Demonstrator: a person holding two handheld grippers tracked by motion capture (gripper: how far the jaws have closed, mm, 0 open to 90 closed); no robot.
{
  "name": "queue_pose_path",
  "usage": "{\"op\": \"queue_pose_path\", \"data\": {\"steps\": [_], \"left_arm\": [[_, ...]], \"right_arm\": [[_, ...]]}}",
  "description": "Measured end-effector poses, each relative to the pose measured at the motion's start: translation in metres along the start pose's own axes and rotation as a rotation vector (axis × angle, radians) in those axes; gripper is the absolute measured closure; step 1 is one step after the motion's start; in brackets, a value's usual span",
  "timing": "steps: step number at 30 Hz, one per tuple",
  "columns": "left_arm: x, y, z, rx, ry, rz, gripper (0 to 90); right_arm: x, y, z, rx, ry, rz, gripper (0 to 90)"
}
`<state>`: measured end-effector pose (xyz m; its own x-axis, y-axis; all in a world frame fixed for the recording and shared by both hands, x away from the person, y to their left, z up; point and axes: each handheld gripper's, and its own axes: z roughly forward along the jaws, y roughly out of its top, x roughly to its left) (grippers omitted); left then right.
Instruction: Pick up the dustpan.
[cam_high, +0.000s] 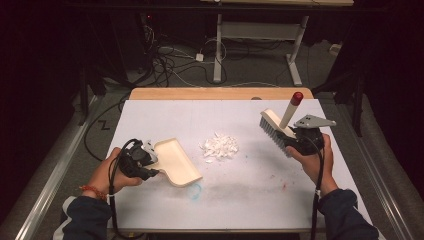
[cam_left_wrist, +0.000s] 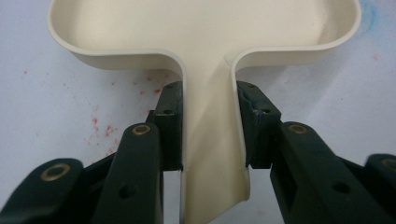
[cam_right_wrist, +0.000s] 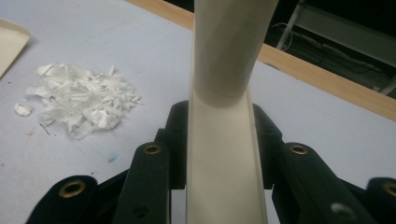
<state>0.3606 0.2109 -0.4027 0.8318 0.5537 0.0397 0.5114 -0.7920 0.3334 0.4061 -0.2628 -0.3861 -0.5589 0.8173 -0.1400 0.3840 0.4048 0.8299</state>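
The white table sheet (cam_high: 240, 190) carries faint red specks and a blue mark near the front; a wooden edge (cam_high: 220, 93) borders its far side. Beyond it, the dark room holds cables and a desk frame (cam_high: 260, 40).

The left gripper (cam_high: 150, 162) has its 2 jaws clenched on the handle of the cream dustpan (cam_high: 177, 161), which lies at the left of the sheet. The right gripper (cam_high: 295, 140) grasps the brush (cam_high: 277, 127) by its handle, raised near the right edge. The pile of white scraps (cam_high: 220, 146) lies between them, apart from both, with open sheet on all sides.
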Motion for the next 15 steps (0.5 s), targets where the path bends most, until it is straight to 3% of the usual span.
{"op": "queue_pose_path", "data": {"steps": [9, 15], "left_arm": [[0.006, 0.003, 0.006, 0.004, -0.041, 0.004, 63.1], [0.006, 0.005, 0.006, 0.012, -0.044, 0.007, 63.1]], "right_arm": [[0.0, 0.0, 0.014, 0.027, -0.001, 0.009, 68.2], [0.001, 0.002, 0.02, 0.011, -0.019, 0.008, 68.2]]}}
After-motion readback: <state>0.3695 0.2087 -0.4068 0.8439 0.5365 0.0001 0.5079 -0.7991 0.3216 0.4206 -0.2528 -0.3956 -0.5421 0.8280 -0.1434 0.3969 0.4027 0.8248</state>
